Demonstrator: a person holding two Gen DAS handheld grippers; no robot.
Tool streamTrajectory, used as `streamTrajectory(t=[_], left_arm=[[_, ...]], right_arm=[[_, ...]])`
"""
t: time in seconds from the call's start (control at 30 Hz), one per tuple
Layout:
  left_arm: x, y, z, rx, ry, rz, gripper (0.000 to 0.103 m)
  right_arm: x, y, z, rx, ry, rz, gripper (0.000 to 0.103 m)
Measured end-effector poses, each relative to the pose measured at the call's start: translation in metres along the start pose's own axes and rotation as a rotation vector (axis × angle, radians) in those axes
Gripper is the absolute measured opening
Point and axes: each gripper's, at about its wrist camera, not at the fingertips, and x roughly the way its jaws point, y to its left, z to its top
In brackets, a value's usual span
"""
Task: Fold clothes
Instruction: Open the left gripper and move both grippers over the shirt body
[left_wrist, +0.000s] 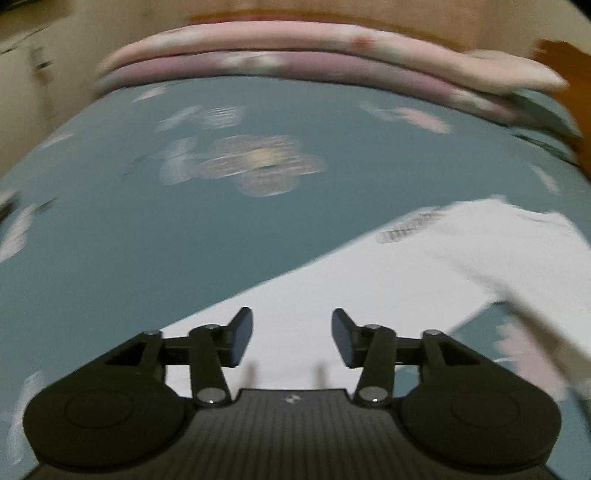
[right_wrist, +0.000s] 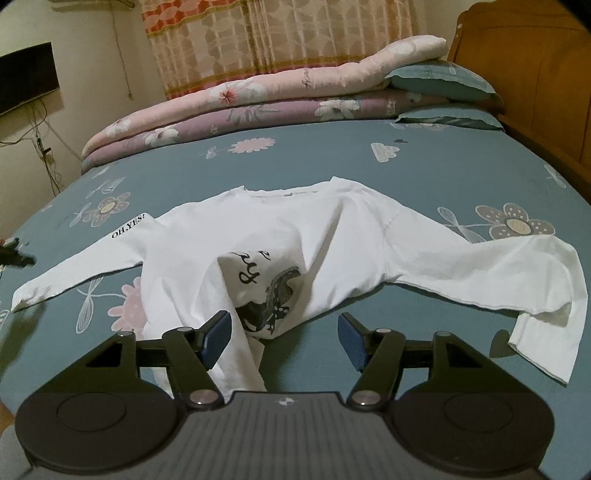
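Bed (right_wrist: 332, 158): blue floral sheet
Quilts (right_wrist: 240, 110): pink, folded, far side
Pillows (right_wrist: 443, 83): far right
Headboard (right_wrist: 535, 74): wooden, right
Curtain (right_wrist: 277, 40): far

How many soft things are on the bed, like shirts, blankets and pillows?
White shirt: 1
Folded blankets, the pink blanket lying on the purple blanket: 2
Teal pillows, the upper pillow stacked above the lower pillow: 2
Total: 5
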Motion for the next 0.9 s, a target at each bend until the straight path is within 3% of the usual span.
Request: streamTrajectory(t=[0.17, 0.3, 0.43, 0.5, 0.6, 0.77, 0.9], left_arm=[[0.038, -0.084, 0.040, 0.054, -0.016, -0.199, 0.057], [0.083, -0.133, 0.074, -0.026, 0.009, -0.348, 0.058], [0.132, -0.151, 0.085, -0.132, 0.102, -0.427, 0.058], [0.151, -0.150, 0.081, -0.131, 0.142, -0.402, 0.058], [0.169, -0.143, 0.076, -0.118, 0.164, -0.303, 0.058], [0.185, -0.130, 0.086, -0.126, 0.099, -0.217, 0.058], [0.193, -0.145, 0.100, -0.084, 0.077, -0.101, 0.057]], right_arm=[[0.006, -0.015, -0.006, 0.030, 0.013, -0.001, 0.069], [0.013, -0.030, -0.009, 0.062, 0.019, -0.003, 0.070], [0.022, -0.045, -0.012, 0.089, 0.029, -0.007, 0.070], [0.028, -0.052, -0.015, 0.096, 0.039, -0.015, 0.070], [0.037, -0.062, -0.017, 0.111, 0.048, -0.017, 0.070], [0.051, -0.071, -0.020, 0.138, 0.061, -0.012, 0.070], [0.043, -0.079, -0.022, 0.159, 0.047, -0.032, 0.070]])
